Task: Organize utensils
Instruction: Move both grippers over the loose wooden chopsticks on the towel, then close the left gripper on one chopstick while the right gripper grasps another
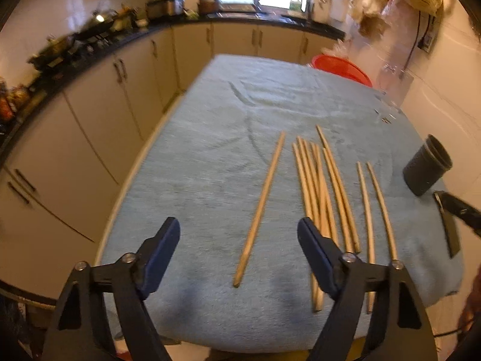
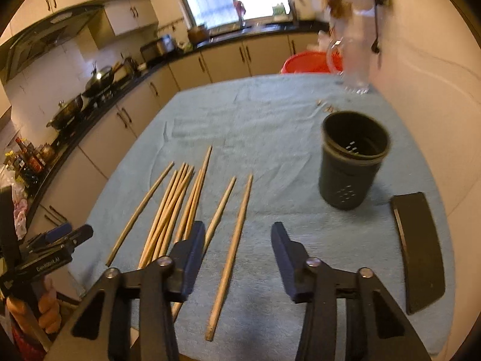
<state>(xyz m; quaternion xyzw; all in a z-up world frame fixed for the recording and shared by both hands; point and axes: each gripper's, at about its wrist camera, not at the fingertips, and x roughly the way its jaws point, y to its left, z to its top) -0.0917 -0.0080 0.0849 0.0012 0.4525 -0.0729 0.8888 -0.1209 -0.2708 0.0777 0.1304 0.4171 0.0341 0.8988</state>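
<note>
1. Chopsticks, pale wooden and tapered, lie loose on the blue fleece cloth (image 2: 270, 114) that covers the table; none stands in the holder.
2. At the far left, the single wooden chopstick (image 1: 260, 207) lies apart from the others. In the left wrist view its long axis runs from the near edge away toward the window, thick end nearest the camera, thin tip far and leaning a little right.
3. Next comes the crossed bundle of wooden chopsticks (image 2: 171, 207), several sticks touching and overlapping, all running roughly the same near-to-far way, thin tips pointing away.
4. Right of the bundle lies the pair of separate wooden chopsticks (image 2: 237, 228), side by side but not touching, thick ends near, thin tips far.
5. Further right stands the dark round plastic chopstick holder (image 2: 350, 162), upright on the cloth, mouth open upward. Its inside shows only the slotted drain holes at the bottom; nothing is in it. More small holes dot its outer wall.
6. Just right of the holder, a flat black curved plastic piece (image 2: 419, 249) lies on the cloth.
7. Beyond the far edge of the table sits a red plastic basin (image 2: 309, 61); its contents cannot be told.
8. The left gripper (image 1: 239, 234) hovers over the near end of the single chopstick, fingers spread wide, gripping nothing.
9. The right gripper (image 2: 237, 240) hovers over the rightmost chopstick of the pair, fingers likewise wide apart and empty.
</note>
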